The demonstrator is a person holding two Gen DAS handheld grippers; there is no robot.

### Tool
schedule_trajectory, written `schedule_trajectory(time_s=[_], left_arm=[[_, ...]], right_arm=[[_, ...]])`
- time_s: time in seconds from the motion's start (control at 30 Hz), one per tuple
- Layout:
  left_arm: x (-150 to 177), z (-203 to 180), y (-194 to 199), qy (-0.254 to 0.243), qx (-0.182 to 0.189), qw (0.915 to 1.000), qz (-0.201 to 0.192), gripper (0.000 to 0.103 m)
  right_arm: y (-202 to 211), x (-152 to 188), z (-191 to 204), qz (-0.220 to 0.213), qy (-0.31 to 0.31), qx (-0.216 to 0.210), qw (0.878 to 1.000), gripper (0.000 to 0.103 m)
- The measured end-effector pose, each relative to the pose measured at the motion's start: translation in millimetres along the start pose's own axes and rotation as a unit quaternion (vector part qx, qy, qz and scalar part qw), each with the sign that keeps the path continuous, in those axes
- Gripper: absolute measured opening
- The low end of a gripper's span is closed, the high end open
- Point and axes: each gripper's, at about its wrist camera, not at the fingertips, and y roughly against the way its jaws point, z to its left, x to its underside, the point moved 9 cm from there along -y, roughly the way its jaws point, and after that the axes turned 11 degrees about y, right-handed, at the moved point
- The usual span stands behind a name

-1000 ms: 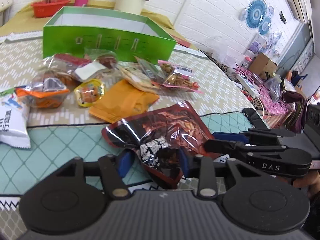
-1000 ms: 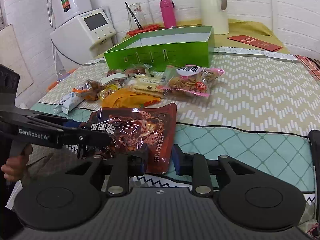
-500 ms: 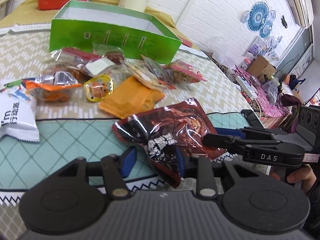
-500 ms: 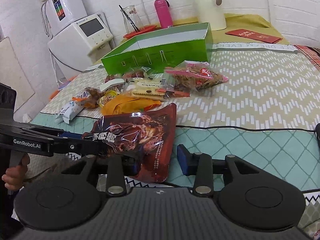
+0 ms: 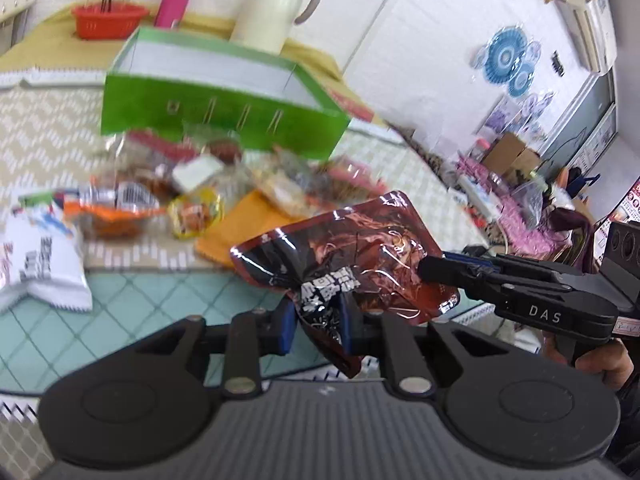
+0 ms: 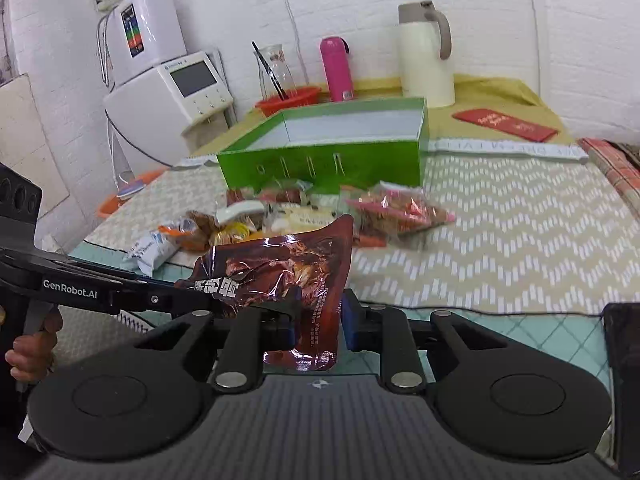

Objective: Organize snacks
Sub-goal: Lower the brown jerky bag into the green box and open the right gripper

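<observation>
Now you hold the dark red snack pouch (image 5: 352, 260) off the desk (image 6: 500, 240) between both tools: your left gripper (image 5: 320, 326) has just closed its fingers on its crumpled near corner, your right gripper (image 6: 320, 320) on its lower edge. The green box (image 6: 328, 156) lies straight ahead, beyond the loose snack pile (image 6: 304, 216); neither hand looks clearly nearer. Glossy foil, crinkled, with white lettering, the pouch hangs tilted.
</observation>
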Motion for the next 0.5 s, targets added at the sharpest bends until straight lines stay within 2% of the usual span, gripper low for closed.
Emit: schedule_trajectory(time_s=[0.1,0.27,0.5], left_arm=[[-26,-11,11,-0.016,0.004,0.9995,-0.028,0.014],[-90,-23,18,-0.032,0.005,0.9967,-0.074,0.014],[-171,-20,-11,-0.03,-0.016,0.9946,-0.098,0.014]], right_arm=[[5,-28,0,-0.026,0.025,0.008,0.999,0.038],[-3,-86,-14,-0.075,0.044,0.02,0.996,0.038],[-51,-151,-52,-0.1,0.021,0.044,0.994,0.038]])
